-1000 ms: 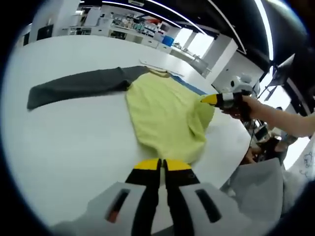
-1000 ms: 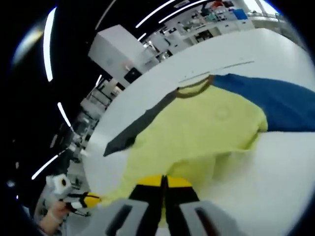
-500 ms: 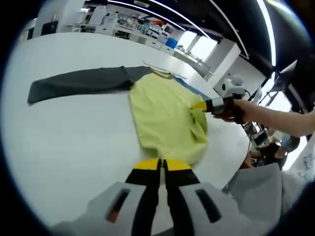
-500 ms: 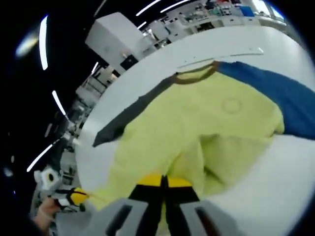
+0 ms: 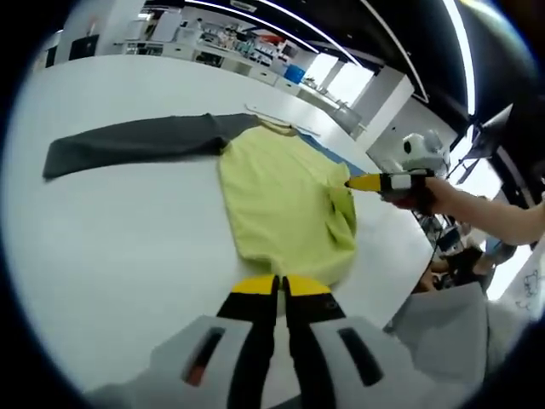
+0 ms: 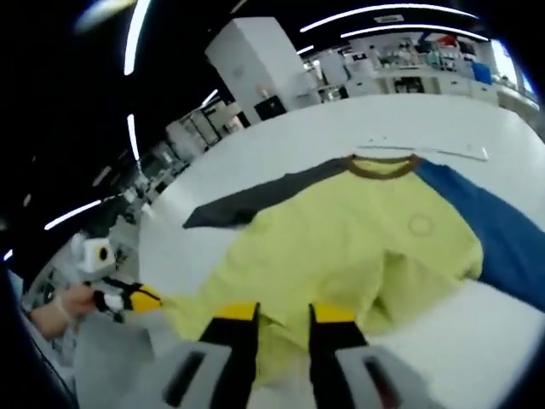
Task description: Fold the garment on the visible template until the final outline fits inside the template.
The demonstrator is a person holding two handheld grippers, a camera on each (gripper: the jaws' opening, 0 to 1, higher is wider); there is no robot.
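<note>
A long-sleeved garment lies on the white table (image 5: 111,256): yellow body (image 5: 285,200), grey sleeve (image 5: 128,145) spread out to the left, blue sleeve (image 6: 502,239) on the other side, brown collar (image 6: 381,166) at the far end. One side of the yellow body lies folded over in a loose ridge (image 6: 400,285). My left gripper (image 5: 281,285) is shut, its tips at the near hem, which pulls to a point toward it (image 6: 140,298). My right gripper (image 6: 285,315) hangs open just above the yellow cloth, holding nothing; a hand holds it beside the fold (image 5: 366,181).
A thin pale strip (image 6: 426,149) lies on the table beyond the collar. The table's curved edge (image 5: 400,281) runs close to the garment's right side, with a person's grey clothing (image 5: 451,324) below it. Shelves and benches stand far behind.
My right gripper has opened, let go of the yellow fold and drawn back a little. The folded side now rests on the body. The left gripper has stayed in place.
</note>
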